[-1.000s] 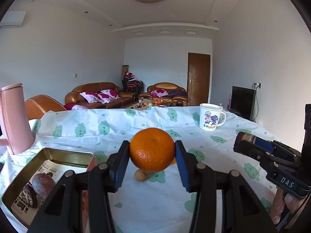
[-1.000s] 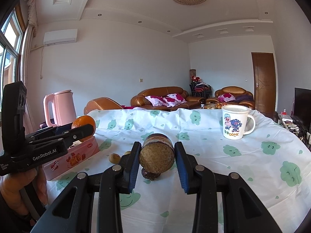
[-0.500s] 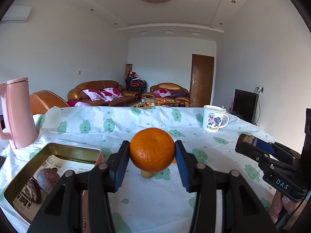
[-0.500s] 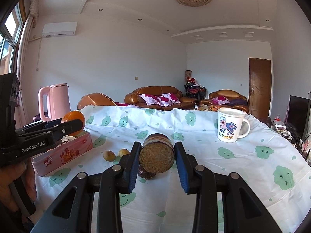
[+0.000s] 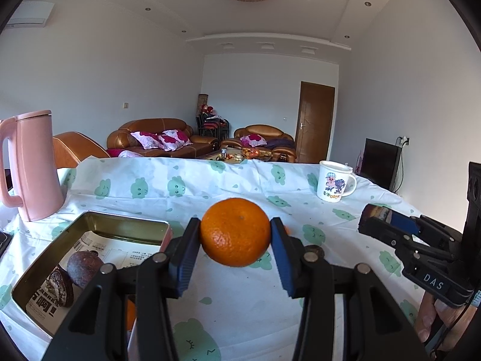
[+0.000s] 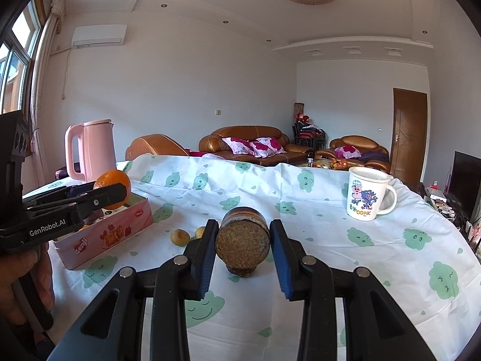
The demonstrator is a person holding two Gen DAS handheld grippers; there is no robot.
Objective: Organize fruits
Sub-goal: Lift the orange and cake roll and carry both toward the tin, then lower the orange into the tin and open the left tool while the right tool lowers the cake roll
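My left gripper [image 5: 235, 234] is shut on an orange mandarin [image 5: 235, 231], held in the air just right of the open pink tin [image 5: 90, 219]. The tin holds two dark brown fruits [image 5: 81, 267]. My right gripper [image 6: 243, 237] is shut on a brown, cut, wrinkled fruit [image 6: 243, 242], held above the tablecloth; another dark fruit [image 6: 240, 270] lies under it. In the right wrist view the left gripper [image 6: 115, 194] with the mandarin [image 6: 112, 188] is over the tin [image 6: 105, 234]. Two small yellowish fruits [image 6: 180, 237] lie on the cloth beside the tin.
A pink kettle [image 5: 30, 165] stands behind the tin at the left. A white cartoon mug [image 6: 368, 194] stands at the far right. The table has a white cloth [image 6: 345, 255] with green prints. A dark fruit [image 5: 315, 249] lies behind my left gripper's right finger.
Both grippers have kept their fruits. The left gripper has moved leftward and lifted, nearer the tin. The right gripper has turned slightly left; the mug and tin show more fully.
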